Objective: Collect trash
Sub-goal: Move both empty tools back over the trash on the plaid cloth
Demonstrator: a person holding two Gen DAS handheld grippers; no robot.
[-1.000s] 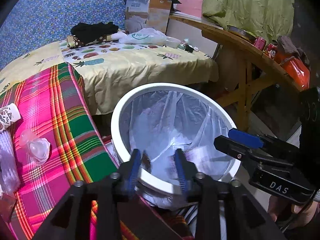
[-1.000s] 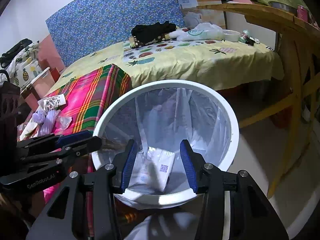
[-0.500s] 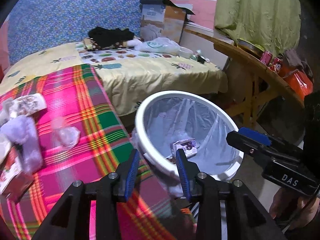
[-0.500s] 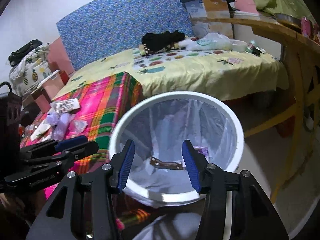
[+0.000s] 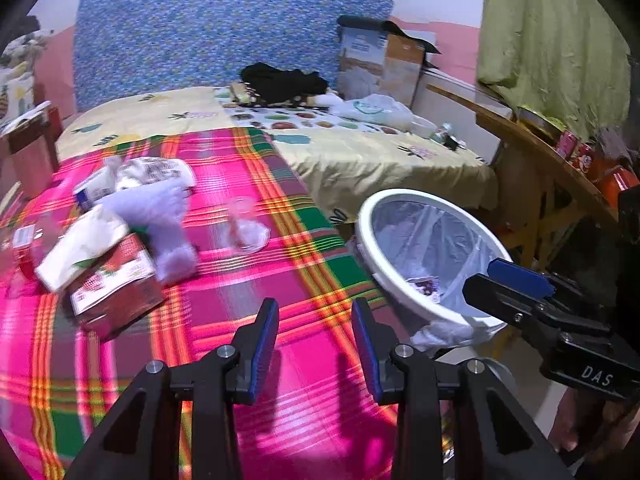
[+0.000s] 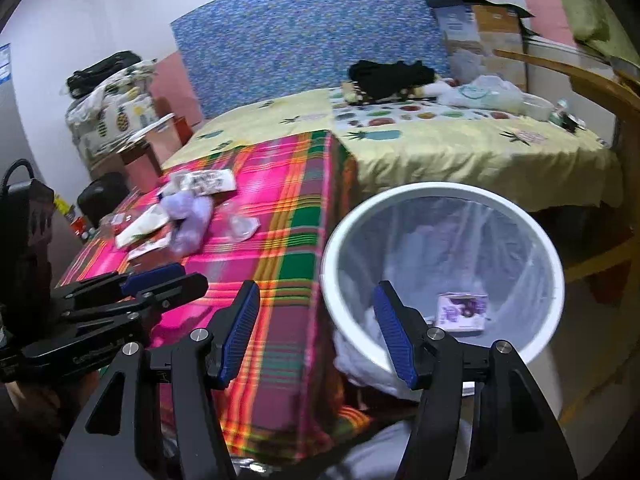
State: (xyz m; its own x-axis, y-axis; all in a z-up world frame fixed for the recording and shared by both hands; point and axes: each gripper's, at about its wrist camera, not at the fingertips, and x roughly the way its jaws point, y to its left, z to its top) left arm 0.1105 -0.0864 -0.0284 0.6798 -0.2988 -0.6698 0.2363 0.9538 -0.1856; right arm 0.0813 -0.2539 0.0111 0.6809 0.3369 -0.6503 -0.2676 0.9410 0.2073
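White bin, clear liner, small purple packet on its bottom, stands just beside plaid cloth. Trash pile on cloth at 10 o'clock from left gripper, part open, empty. Right gripper jaws just been opening, wide, nothing between, straddling bin rim.

I see even, fairly bright indoor light; motion blur smears the litter at nine o'clock (left view worst); fisheye bending and black corners.

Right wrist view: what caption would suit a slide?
Open right gripper beside white lined bin holding a small purple packet; litter remains on plaid cloth.
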